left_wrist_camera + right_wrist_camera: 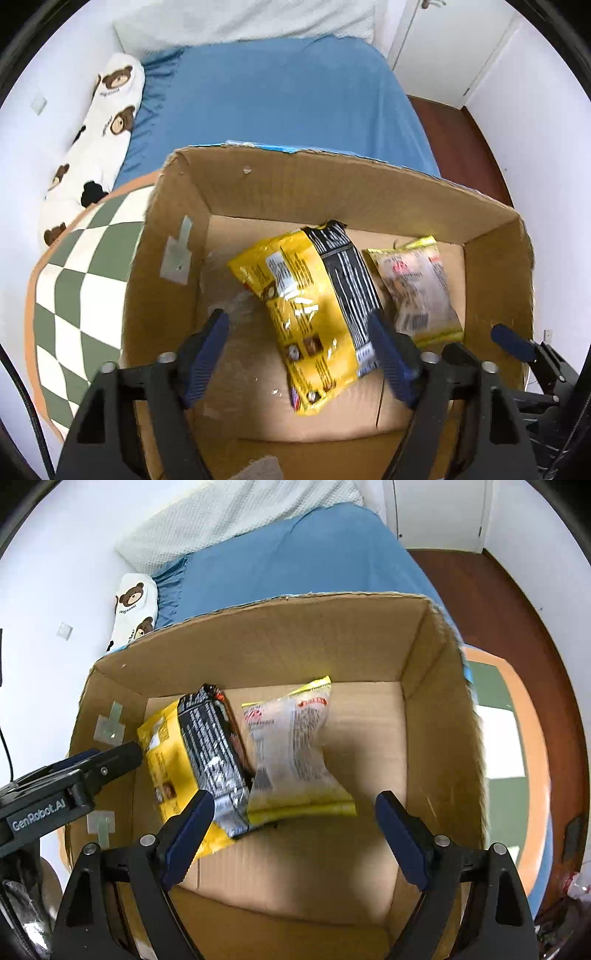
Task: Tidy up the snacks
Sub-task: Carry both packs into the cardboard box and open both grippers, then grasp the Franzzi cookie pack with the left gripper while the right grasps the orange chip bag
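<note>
Both hand-held grippers hung over the open box [280,184], and both were empty. The left hand-held gripper [299,354] stood spread wide, its blue pads either side of the yellow bag [295,317] but not touching it, nothing pinched between them. The right hand-held gripper [295,830] was just as wide open, holding nothing, poised above the box floor at about 6 o'clock in its own view.

Two snacks were already in. The yellow bag, with its black panel, lay on the box floor near the centre, tilted, and the pale packet [417,284] sat just beside it at 3 o'clock, the yellow bag's edge overlapping it in the right view [291,753]. The rest of the floor, out toward 3 o'clock in the right view, was bare cardboard.

The box rested on the bed [280,96], a checked cushion [77,288] at 9 o'clock and a bear pillow [110,110] at 10 o'clock.

Judging by that, the job looked partly done: two packets boxed, room for more. No other loose snacks showed in either view, so how many remained could not be told
</note>
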Tool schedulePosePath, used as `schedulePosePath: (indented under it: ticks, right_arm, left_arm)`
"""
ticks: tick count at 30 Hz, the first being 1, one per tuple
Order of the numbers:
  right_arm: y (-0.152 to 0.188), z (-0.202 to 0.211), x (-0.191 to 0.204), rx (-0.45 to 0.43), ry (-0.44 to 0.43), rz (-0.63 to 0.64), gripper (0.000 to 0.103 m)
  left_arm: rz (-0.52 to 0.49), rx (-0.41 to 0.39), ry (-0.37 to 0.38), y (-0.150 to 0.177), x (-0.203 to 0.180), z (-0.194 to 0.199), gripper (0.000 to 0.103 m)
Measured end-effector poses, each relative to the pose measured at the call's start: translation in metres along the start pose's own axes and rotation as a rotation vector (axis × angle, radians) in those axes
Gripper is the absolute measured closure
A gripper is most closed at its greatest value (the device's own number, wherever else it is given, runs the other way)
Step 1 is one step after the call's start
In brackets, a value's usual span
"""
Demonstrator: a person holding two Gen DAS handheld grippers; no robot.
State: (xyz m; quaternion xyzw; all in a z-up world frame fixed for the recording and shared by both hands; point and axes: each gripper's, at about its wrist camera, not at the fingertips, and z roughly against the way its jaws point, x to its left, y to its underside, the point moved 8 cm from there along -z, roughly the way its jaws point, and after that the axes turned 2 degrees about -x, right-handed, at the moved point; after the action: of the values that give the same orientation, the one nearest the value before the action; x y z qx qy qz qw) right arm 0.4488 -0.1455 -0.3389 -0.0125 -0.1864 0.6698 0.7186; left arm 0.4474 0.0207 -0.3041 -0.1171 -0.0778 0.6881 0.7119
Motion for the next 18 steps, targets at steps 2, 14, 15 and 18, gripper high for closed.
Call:
schedulePosePath:
  ticks: [2, 14, 15, 18]
  right_arm:
    - [0.005, 0.012, 0.002, -0.025, 0.018, 0.007, 0.007]
    - [0.08, 0.101, 0.033, -0.14, -0.016, -0.012, 0.007]
    - [0.088, 0.1, 0.037, -0.133, -0.023, -0.018, 0.007]
    - [0.124, 0.096, 0.04, -0.093, -0.04, -0.038, 0.007]
  left_arm:
    - [-0.011, -0.019, 0.0, 0.008, 0.0, 0.012, 0.012]
    - [0.004, -0.124, 0.014, 0.069, 0.021, 0.087, 0.011]
    - [0.004, -0.121, 0.013, 0.084, 0.027, 0.092, 0.011]
    - [0.021, -0.103, -0.016, 0.125, 0.049, 0.096, 0.011]
